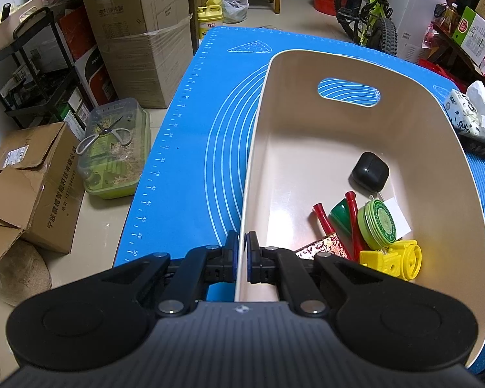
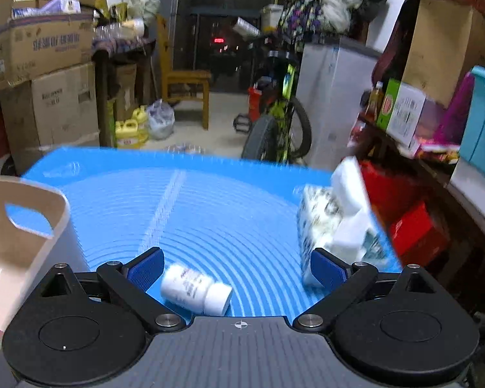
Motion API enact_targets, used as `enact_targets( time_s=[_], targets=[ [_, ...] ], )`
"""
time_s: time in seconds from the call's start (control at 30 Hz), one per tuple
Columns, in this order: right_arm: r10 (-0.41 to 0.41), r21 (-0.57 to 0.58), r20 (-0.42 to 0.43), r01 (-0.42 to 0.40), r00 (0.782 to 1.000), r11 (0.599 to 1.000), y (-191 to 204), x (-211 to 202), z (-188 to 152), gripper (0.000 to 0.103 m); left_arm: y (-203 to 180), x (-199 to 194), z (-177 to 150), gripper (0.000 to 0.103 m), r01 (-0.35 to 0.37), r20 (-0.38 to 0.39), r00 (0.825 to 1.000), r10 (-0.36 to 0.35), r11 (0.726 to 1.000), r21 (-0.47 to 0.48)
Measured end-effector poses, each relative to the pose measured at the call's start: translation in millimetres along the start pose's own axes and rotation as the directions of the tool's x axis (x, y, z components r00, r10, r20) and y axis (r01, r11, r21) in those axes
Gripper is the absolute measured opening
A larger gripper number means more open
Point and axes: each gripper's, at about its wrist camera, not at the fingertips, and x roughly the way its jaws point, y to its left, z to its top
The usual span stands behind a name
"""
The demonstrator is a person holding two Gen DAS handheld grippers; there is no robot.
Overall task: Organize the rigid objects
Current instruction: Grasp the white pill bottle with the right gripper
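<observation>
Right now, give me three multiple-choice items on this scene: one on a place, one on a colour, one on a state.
1. Where does the white bottle lie?
A. in the bin
B. on the blue mat, between the right gripper's fingers
C. on the floor

2. What colour are the two sticks in the bin?
A. red
B. blue
C. white

3. What is the left gripper doing?
A. hanging open over the mat
B. holding scissors
C. clamped on the bin's wall

Answers: 1 B, the bottle lies on its side on the mat; 2 A, both are red; 3 C, its pads pinch the wall.
</observation>
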Motion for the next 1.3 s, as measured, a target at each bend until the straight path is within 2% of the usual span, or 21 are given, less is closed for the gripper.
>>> enact_targets(
  time_s=[0.2, 0.37, 0.63, 0.73, 0.8, 0.93, 0.97, 1.3],
  targets=[
    [0.012, 0.043, -0.044, -0.010, 0.999, 0.999, 6, 33, -22, 0.097, -1, 0, 0, 0.007, -0.002, 0.000, 1.000, 0.002, 1.000, 0.002],
    [0.034, 0.113, -0.035, -0.030, 0.999, 0.993, 10, 48, -26, 0.097, -1, 0, 0, 0.007, -0.002, 0.000, 1.000, 0.002, 1.000, 0.004],
    [0.033, 0.144, -0.042, -0.027, 0.999, 0.989, 17, 67, -26, 0.097, -1, 0, 0, 0.007, -0.002, 0.000, 1.000, 0.002, 1.000, 0.003],
    [0.054, 0.131, -0.054, -0.046, 0.997, 0.990, 21, 71, -28, 0.082, -2, 0, 0, 0.007, -0.003, 0.001, 1.000, 0.003, 1.000, 0.005],
    [0.057, 0.113, -0.046, -0.051, 0.997, 0.992, 22, 69, -28, 0.068, -2, 0, 0, 0.007, -0.003, 0.001, 1.000, 0.003, 1.000, 0.005],
    [0.081, 0.066, -0.048, -0.078, 0.996, 0.995, 21, 65, -29, 0.066, -2, 0, 0, 0.007, -0.003, 0.001, 1.000, 0.003, 1.000, 0.004],
    [0.077, 0.054, -0.052, -0.074, 0.996, 0.996, 21, 64, -29, 0.045, -2, 0, 0, 0.007, -0.003, 0.001, 1.000, 0.003, 1.000, 0.004],
    [0.082, -0.024, -0.060, -0.083, 0.995, 0.996, 15, 40, -32, 0.044, -2, 0, 0, 0.007, -0.003, 0.000, 1.000, 0.003, 1.000, 0.005]
  ],
)
